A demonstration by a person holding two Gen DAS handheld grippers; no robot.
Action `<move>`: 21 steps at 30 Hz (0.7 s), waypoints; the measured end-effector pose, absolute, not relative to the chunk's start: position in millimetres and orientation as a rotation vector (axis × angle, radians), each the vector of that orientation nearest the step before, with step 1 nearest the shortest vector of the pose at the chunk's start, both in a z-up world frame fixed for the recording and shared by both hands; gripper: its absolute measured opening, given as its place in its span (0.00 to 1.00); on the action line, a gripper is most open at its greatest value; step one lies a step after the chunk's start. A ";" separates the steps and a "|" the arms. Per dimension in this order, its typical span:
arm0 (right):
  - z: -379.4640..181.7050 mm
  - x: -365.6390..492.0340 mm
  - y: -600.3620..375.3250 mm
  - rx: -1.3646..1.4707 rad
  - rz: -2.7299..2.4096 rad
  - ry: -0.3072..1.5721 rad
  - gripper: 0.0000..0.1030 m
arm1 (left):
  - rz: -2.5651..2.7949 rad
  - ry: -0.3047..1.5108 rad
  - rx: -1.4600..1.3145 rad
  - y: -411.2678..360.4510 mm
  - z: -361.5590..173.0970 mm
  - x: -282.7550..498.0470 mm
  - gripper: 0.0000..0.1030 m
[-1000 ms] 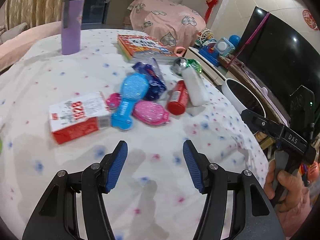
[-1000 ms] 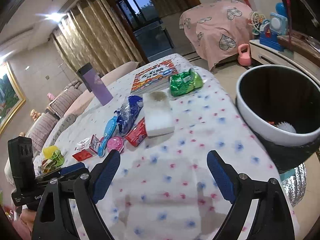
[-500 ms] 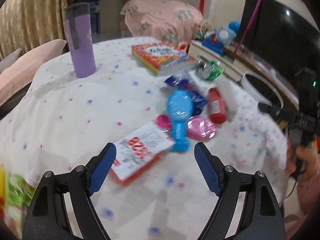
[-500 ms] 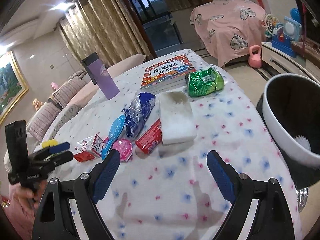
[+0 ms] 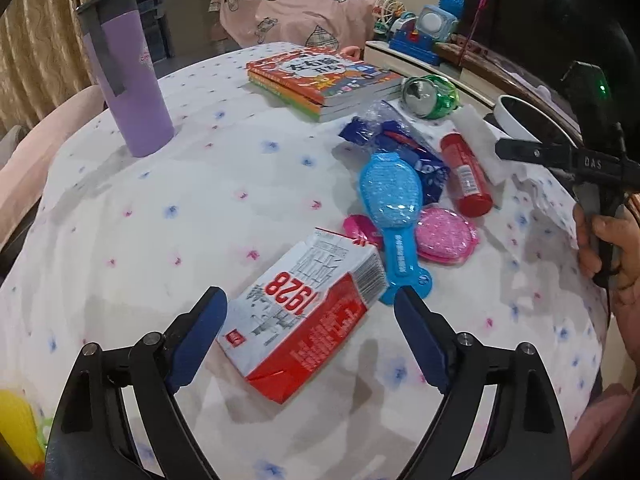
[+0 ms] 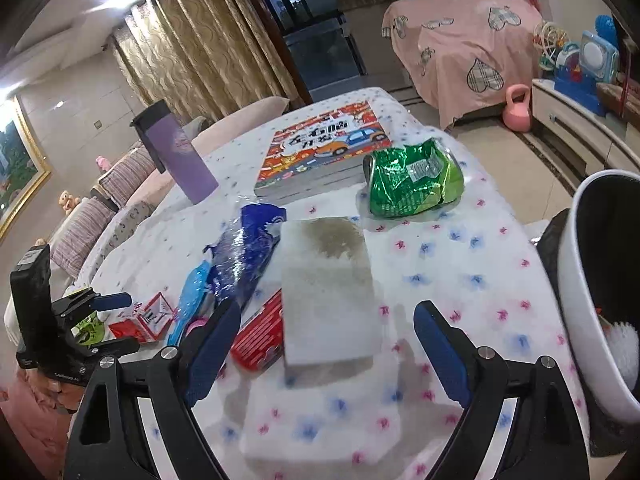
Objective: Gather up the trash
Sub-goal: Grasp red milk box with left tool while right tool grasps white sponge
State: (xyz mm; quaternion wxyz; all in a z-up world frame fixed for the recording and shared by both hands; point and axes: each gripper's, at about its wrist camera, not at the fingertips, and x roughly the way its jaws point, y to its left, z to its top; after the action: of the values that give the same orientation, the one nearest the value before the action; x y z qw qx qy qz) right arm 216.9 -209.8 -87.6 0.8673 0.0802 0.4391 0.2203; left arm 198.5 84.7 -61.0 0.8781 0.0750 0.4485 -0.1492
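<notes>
A red and white carton marked 1928 lies on the spotted tablecloth, its near end between the open fingers of my left gripper. My right gripper is open, its fingers on either side of the near end of a stained white tissue pad. Beside the pad lie a red wrapper, a blue plastic wrapper and a crumpled green bag. The white trash bin stands at the table's right edge. The carton also shows in the right wrist view.
A blue hairbrush, a pink brush, a purple tumbler and a stack of books sit on the table. A yellow and green bag lies at the left edge. TV cabinet with toys stands behind.
My left gripper has swung left and moved in until the carton lies between its fingers. My right gripper has moved forward up to the white tissue pad. Both stay open.
</notes>
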 end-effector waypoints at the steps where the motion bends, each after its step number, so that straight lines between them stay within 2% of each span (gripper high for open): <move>1: -89.3 217.5 -209.1 0.171 0.467 0.925 0.85 | -0.315 0.934 0.158 85.1 -59.5 198.5 0.85; 2: -89.8 216.5 -208.9 0.172 0.471 0.926 0.78 | -0.313 0.929 0.166 84.7 -58.1 198.4 0.85; 3: -90.6 215.3 -208.4 0.168 0.472 0.928 0.65 | -0.306 0.925 0.182 84.4 -57.2 198.7 0.85; 5: -92.1 212.8 -206.8 0.146 0.467 0.941 0.48 | -0.314 0.935 0.187 84.0 -58.8 200.1 0.85; 18: -74.9 178.2 -220.7 0.174 0.485 0.900 0.47 | -0.393 0.988 0.275 68.8 -70.0 187.5 0.85; 20: -70.0 172.8 -223.0 0.179 0.489 0.890 0.47 | -0.401 1.005 0.288 65.8 -74.3 186.4 0.67; 21: -68.0 171.0 -224.0 0.180 0.489 0.886 0.47 | -0.409 1.020 0.289 63.5 -76.7 185.4 0.40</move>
State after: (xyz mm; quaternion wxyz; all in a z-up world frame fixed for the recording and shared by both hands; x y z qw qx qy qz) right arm 171.0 -224.0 -68.0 0.8708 0.0862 0.4237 0.2340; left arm 185.4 63.5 -76.7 0.8428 0.1368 0.4832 -0.1936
